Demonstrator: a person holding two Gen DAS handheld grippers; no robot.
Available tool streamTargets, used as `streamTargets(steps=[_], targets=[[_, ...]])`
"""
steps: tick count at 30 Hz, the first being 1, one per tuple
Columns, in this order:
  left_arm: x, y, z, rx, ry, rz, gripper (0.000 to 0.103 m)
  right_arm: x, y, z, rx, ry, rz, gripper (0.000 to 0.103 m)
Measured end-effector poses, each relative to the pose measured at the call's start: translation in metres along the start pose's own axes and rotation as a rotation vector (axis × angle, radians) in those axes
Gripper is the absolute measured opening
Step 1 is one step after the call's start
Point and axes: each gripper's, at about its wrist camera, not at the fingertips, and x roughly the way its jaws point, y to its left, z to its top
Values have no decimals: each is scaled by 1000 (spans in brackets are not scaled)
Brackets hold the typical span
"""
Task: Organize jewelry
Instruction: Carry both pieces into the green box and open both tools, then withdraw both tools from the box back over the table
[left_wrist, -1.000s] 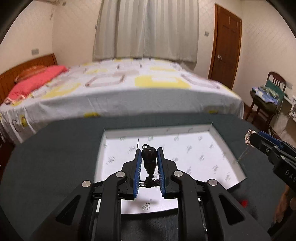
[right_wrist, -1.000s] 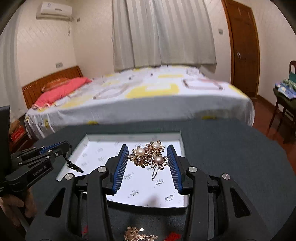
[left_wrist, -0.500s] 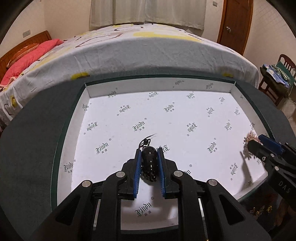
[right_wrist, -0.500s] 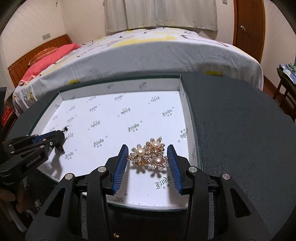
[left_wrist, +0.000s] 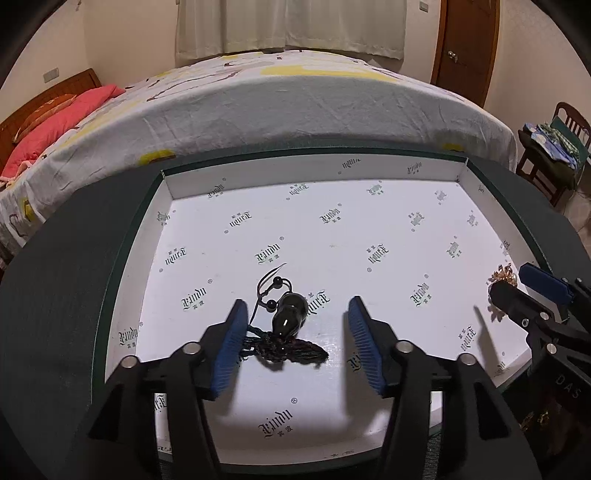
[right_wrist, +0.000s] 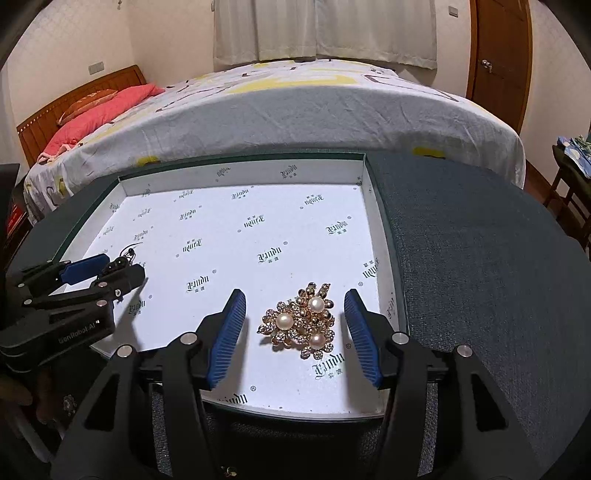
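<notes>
Jewelry is seen laid in a shallow white box (left_wrist: 461, 175) printed with small logos, set on a dark grey tabletop (right_wrist: 480, 258); a black gourd-shaped pendant (left_wrist: 289, 317) with beaded cord and dark tassel is seen lying on the box floor between the blue pads of the left gripper (left_wrist: 295, 341); its jaws are opening and stand well apart, with no pad pressed on the pendant, though the tassel lies just beside the left pad; a gold brooch (right_wrist: 301, 325) set with three pearls and clear stones is seen resting near the box's right wall, between the pads of the right gripper (right_wrist: 293, 332); those jaws are opening too, clear of the brooch on both sides; a bed (right_wrist: 295, 107) with patterned sheet and pink pillow is seen behind the tabletop.
</notes>
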Motion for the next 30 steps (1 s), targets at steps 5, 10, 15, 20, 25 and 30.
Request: streamTargets(steps=[5, 10, 15, 20, 25, 30], targets=[[-12, 3, 1, -24, -26, 3, 64, -11, -2, 1, 17, -23, 5, 54], [-43, 9, 0, -45, -87, 9, 66, -39, 4, 1, 13, -74, 17, 55], [-84, 16, -15, -69, -177, 44, 67, -76, 15, -10, 3, -130, 26, 56], [-119, 23, -39, -86, -232, 93, 72, -105, 27, -36, 2, -144, 45, 57], [-138, 28, -69, -118, -231, 131, 72, -123, 39, -65, -14, -141, 50, 57], [-146, 30, -100, -117, -207, 160, 72, -132, 48, -90, -22, -128, 49, 57]])
